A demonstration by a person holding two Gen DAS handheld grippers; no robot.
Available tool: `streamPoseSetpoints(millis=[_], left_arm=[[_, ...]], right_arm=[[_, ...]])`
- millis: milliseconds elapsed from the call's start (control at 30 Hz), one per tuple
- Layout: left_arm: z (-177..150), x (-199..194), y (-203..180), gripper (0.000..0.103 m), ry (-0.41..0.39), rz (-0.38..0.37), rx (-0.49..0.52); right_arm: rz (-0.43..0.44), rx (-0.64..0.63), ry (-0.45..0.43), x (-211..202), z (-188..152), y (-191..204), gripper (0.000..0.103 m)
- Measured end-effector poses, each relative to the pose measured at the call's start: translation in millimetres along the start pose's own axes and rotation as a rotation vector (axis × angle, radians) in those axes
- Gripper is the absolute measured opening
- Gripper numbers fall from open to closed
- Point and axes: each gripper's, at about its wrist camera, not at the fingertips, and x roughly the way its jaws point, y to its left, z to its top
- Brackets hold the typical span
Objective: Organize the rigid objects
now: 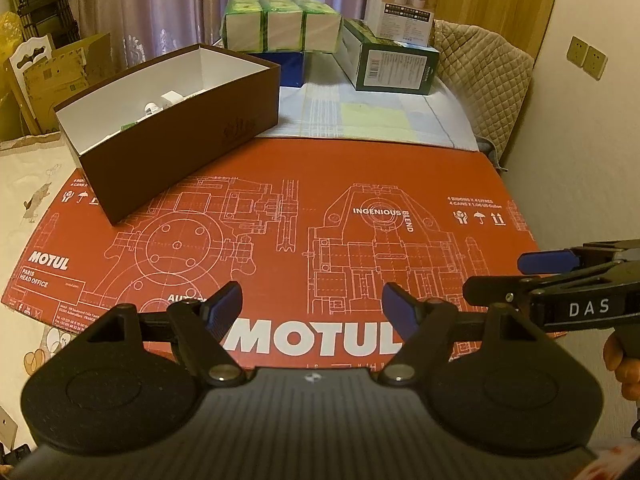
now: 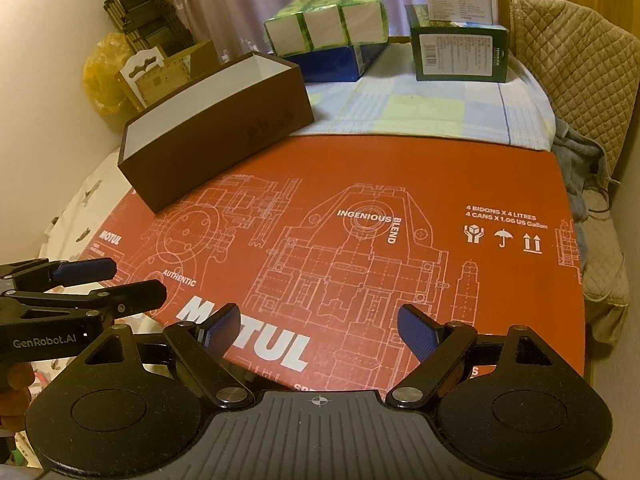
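left wrist view: left tool over the near edge of the red cardboard sheet, blue pads spread apart, nothing between them. brown box at upper left of the frame, open-topped, resting on the sheet's far left corner, with a few small white items visible inside near its left wall; too small to name. no loose rigid objects seen on the sheet itself, so likely at or near the finish of sorting, or waiting for a next item.

risks from here: reaching toward the box at this steep downward tilt could catch the near wall and shove the box off the sheet corner; stacked tissue packs and green carton at top centre could topple if brushed on a long reach. right tool entering at right edge of that frame, just beside the left one, so a sideways swing could knock them together.

right wrist view: right tool likewise wide apart and empty, angled down at the sheet, level with the left tool at lower left; part of a hand gripping the handle.
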Motion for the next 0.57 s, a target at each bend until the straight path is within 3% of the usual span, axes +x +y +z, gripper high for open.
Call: streamPoseSetpoints(millis=[567], left_arm=[[2.0, 1.9, -0.6, 0.074, 0.001, 0.013, -0.003]], right_arm=[[0.002, -0.001, 0.006, 0.6, 1.8, 0.8, 0.083]])
